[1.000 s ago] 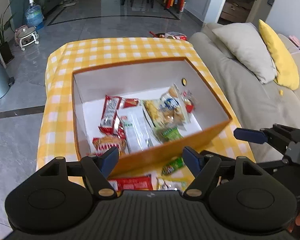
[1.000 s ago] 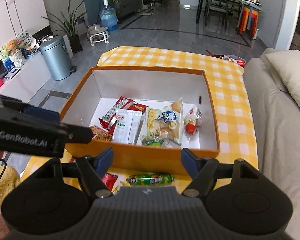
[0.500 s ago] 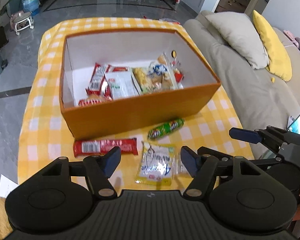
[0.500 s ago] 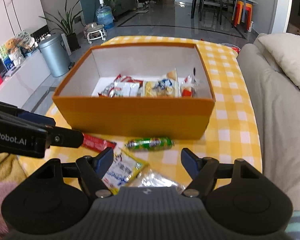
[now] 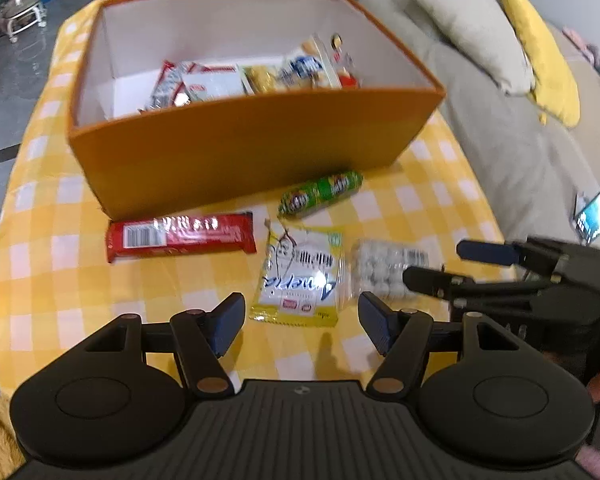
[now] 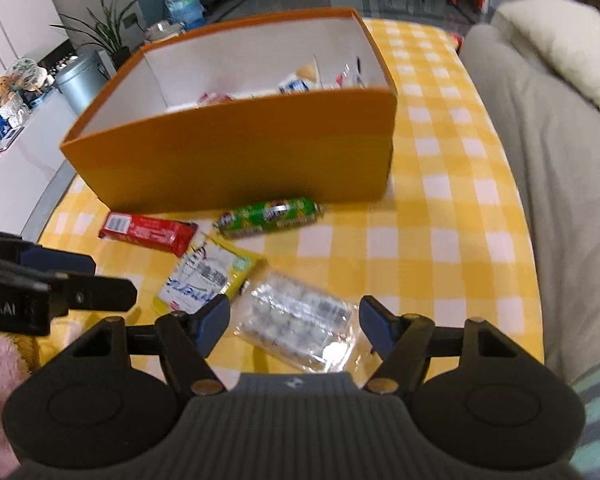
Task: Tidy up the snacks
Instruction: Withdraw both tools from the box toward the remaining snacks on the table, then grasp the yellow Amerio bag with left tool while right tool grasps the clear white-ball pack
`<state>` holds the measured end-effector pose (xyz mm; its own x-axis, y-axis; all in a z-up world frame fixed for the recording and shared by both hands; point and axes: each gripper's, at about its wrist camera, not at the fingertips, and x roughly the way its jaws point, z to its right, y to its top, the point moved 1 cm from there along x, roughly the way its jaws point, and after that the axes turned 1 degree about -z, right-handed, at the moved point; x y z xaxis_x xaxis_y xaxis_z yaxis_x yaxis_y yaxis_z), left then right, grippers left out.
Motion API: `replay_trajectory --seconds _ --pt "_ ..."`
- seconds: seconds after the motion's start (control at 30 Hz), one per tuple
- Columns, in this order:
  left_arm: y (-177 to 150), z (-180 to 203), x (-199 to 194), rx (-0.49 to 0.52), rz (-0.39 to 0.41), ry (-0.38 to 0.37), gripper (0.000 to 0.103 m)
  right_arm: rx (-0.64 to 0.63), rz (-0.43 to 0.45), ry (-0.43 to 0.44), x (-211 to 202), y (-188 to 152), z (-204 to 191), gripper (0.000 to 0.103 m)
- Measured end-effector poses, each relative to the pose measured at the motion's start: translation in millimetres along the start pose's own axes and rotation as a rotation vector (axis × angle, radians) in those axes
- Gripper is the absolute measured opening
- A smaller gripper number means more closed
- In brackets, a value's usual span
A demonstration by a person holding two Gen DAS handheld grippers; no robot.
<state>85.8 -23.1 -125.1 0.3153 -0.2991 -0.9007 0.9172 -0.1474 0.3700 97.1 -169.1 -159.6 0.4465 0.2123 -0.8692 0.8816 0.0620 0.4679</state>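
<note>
Over the last second both grippers have pulled back from above the orange cardboard box with white inside walls (image 5: 256,148) and dropped low over the yellow-and-white checked tablecloth (image 5: 60,280). 4 loose snacks that were hidden or half hidden under the box's near wall now lie in full sight in front of it.

The left gripper (image 5: 301,326) is spread wide and empty, with the yellow-and-white flat sachet (image 5: 300,276) just ahead at 12 o'clock. The red foil-wrapped bar (image 5: 180,237) lies at 10 o'clock, close to the box wall. The green tube-shaped candy roll (image 5: 320,196) sits at 1 o'clock, also near the wall.

The right gripper (image 6: 294,326) is equally wide and empty. The clear plastic pack of small white round sweets (image 6: 296,320) lies directly between its fingertips (image 6: 214,322), though whether they touch it I cannot tell.

Several packets already rest inside the box, so the job looks partly done, with these 4 left. My reading is that each gripper is lining up a pick: the left on the sachet, the right on the clear pack. The crinkly clear pack may slip or buckle when squeezed.
</note>
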Motion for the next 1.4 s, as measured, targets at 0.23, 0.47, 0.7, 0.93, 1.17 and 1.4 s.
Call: replay_trajectory --seconds 0.23,0.47,0.7,0.93,1.17,1.4 --pt "1.9 5.2 24.4 0.035 -0.044 0.028 0.077 0.090 -0.105 -0.036 19.7 -0.4 16.6 0.069" --pt "11.8 6.4 47.4 0.049 -0.060 0.048 0.079 0.060 -0.160 -0.022 32.6 -0.6 11.1 0.068" --pt "19.2 -3.1 63.3 0.009 -0.094 0.054 0.081 0.020 -0.178 -0.049 40.8 1.8 12.8 0.074" --pt "22.6 8.4 73.8 0.051 -0.121 0.080 0.085 -0.038 -0.243 -0.056 45.6 -3.7 6.7 0.074" --pt "25.4 11.1 76.1 0.048 -0.113 0.140 0.075 -0.078 -0.230 -0.091 53.6 -3.4 -2.0 0.075" --pt "18.1 -6.5 68.0 -0.008 -0.148 0.145 0.068 -0.127 -0.215 -0.116 59.9 0.8 -5.7 0.091"
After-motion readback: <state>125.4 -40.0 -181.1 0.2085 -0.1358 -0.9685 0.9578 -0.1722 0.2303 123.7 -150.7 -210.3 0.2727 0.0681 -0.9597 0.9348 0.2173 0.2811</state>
